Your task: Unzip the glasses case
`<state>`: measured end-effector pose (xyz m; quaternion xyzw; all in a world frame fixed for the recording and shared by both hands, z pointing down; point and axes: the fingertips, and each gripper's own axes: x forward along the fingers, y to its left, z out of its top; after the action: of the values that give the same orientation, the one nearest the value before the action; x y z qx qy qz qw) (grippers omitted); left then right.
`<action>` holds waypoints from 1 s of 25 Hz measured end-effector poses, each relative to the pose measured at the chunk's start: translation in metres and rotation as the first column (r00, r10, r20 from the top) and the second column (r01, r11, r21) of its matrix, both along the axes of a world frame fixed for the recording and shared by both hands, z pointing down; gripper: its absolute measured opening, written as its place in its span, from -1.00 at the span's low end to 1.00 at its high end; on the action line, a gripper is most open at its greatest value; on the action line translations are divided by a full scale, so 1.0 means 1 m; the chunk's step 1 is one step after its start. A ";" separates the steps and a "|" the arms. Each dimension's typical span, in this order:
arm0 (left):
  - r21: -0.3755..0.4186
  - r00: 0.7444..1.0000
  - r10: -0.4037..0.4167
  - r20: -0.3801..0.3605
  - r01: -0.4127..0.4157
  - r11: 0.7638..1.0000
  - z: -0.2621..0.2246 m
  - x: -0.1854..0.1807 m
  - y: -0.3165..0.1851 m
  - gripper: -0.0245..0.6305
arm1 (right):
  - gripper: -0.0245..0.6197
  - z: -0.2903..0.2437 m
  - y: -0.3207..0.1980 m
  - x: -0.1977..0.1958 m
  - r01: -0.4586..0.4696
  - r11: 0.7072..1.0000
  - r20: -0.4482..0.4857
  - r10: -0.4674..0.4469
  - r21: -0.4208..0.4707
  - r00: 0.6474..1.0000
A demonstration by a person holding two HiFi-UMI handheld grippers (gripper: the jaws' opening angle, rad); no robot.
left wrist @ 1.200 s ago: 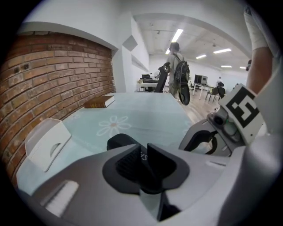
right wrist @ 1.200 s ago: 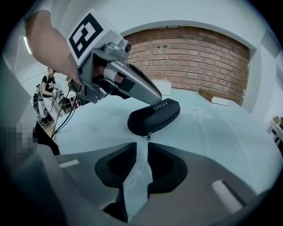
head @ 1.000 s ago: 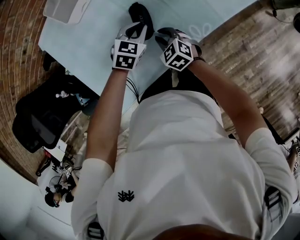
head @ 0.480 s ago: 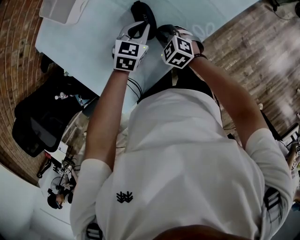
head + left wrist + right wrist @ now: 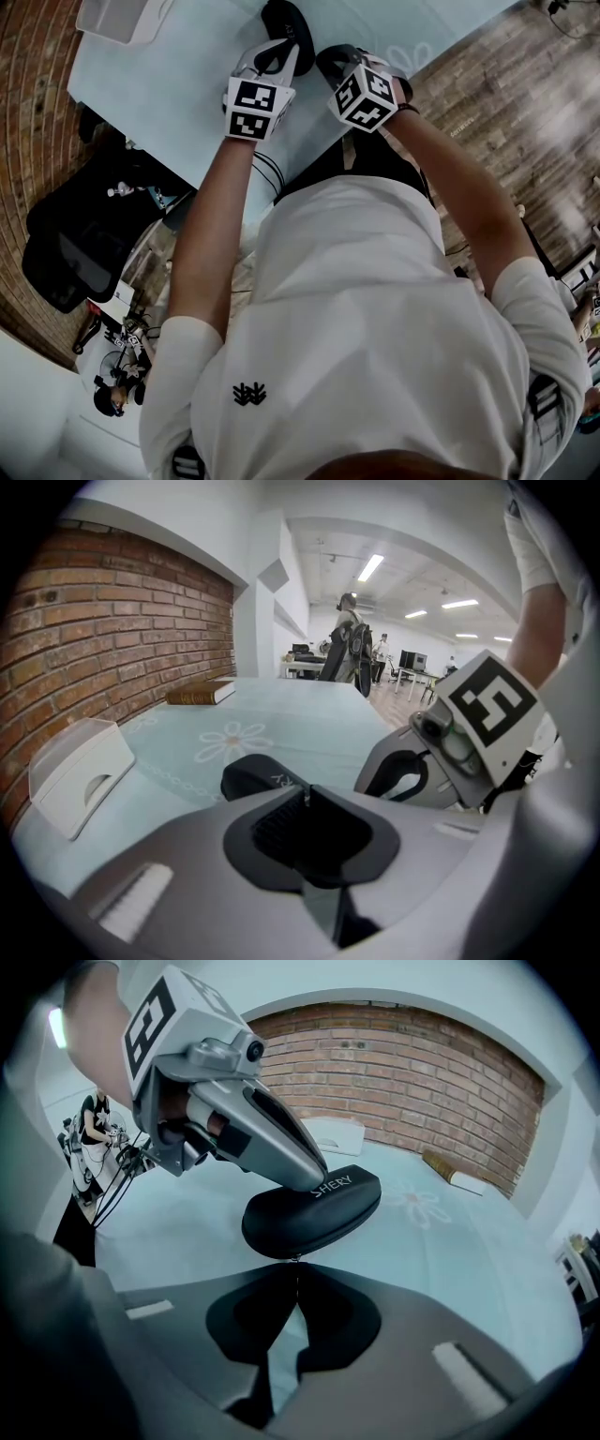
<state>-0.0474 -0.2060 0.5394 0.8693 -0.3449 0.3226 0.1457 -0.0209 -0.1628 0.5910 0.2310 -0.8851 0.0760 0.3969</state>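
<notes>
**Both grippers closed at the glasses case**

The right gripper (image 5: 296, 1274) has its jaws shut together, their tips touching the near rim of the black oval zip-up glasses case (image 5: 314, 1208). Whether a zipper pull is pinched there is too small to tell. The left gripper (image 5: 306, 803) is also closed, and its joined tips rest on top of the case, beside the white lettering on the lid. The case lies flat on the pale blue-green tablecloth with white daisy prints (image 5: 469, 1232), just beyond both grippers and close to the near table edge. Further left sits a white plastic tray (image 5: 80, 771). A brown book (image 5: 200, 694) lies at the far end, near the red brick wall (image 5: 122, 621).
</notes>
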 end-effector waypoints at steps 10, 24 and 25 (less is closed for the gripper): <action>0.004 1.000 0.008 0.015 -0.008 1.000 -0.001 0.002 0.001 -0.76 | -0.92 -0.005 0.002 0.005 -0.009 1.000 0.050 0.010 -0.027 0.999; 0.003 0.999 0.029 0.024 -0.029 1.000 0.002 0.000 0.002 -0.76 | -0.92 -0.009 -0.017 0.006 0.013 0.999 0.071 -0.011 -0.032 0.997; 0.002 0.999 0.029 0.024 -0.029 1.000 0.002 0.000 0.002 -0.76 | -0.92 -0.009 -0.019 0.006 0.018 0.999 0.070 -0.016 -0.032 0.997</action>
<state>-0.0477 -0.2043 0.5413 0.8706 -0.3343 0.3345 0.1359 -0.0153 -0.1816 0.5821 0.2140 -0.8989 0.0951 0.3703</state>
